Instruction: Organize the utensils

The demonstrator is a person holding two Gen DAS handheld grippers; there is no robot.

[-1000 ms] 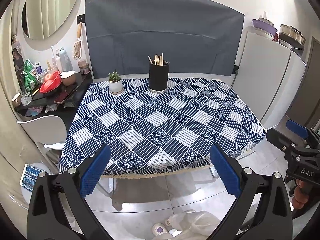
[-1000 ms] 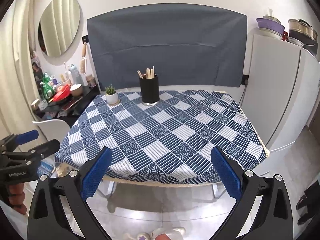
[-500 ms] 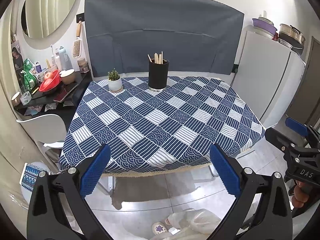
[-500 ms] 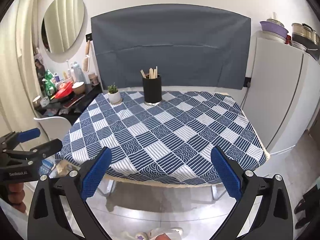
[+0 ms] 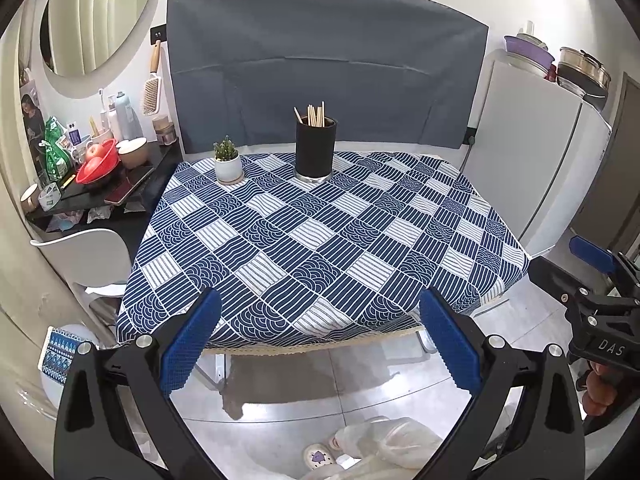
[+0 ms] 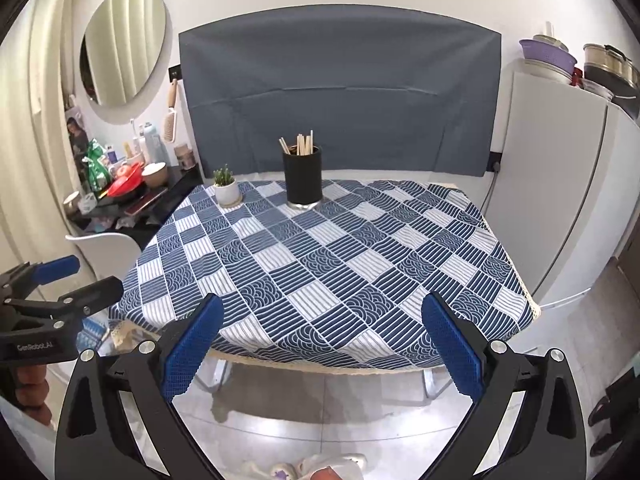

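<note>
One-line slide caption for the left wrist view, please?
Open left gripper faces checked tablecloth; black holder of chopsticks at far edge.

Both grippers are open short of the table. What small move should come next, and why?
Probably pull both back: the chopsticks already stand in the black holder, no utensil lies on the tablecloth, and the left gripper and right gripper hold nothing.

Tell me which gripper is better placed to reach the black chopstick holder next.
Neither clearly. The left gripper and right gripper are both open, off the table's near edge; the black chopstick holder stands near centre in both views.
</note>
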